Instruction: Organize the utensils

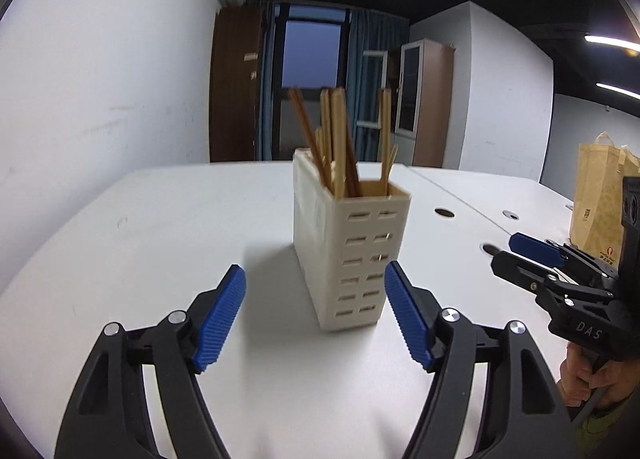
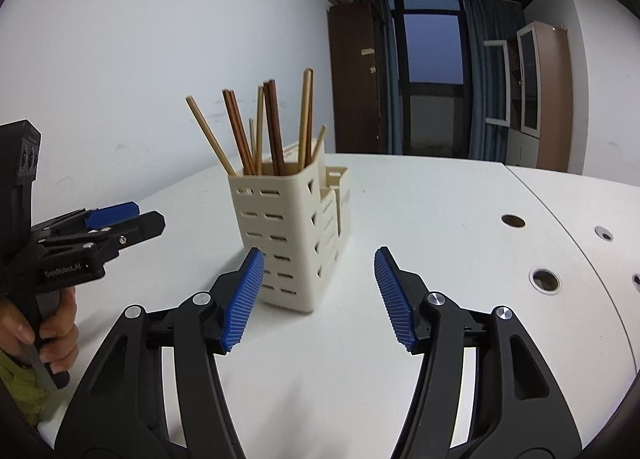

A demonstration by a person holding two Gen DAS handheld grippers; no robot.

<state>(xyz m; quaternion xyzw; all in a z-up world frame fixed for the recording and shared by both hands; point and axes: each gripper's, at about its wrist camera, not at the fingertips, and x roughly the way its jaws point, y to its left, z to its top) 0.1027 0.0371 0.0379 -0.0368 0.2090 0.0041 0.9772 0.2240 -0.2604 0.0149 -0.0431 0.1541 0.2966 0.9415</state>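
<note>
A cream slotted utensil holder (image 1: pixel 352 255) stands upright on the white table (image 1: pixel 160 243), with several wooden chopsticks (image 1: pixel 336 139) standing in its tall compartment. My left gripper (image 1: pixel 316 315) is open and empty, just in front of the holder. The right wrist view shows the holder (image 2: pixel 296 235) and chopsticks (image 2: pixel 264 127) too, with lower side compartments (image 2: pixel 338 187) behind. My right gripper (image 2: pixel 320 295) is open and empty, close to the holder's near corner. Each gripper shows in the other's view: the right one (image 1: pixel 532 255) and the left one (image 2: pixel 120 219).
The table has round cable holes (image 2: pixel 544 279) on the right. A yellow paper bag (image 1: pixel 600 195) stands at the far right. A white wall (image 2: pixel 140 59) runs along the left edge. A window and cabinets lie beyond the table.
</note>
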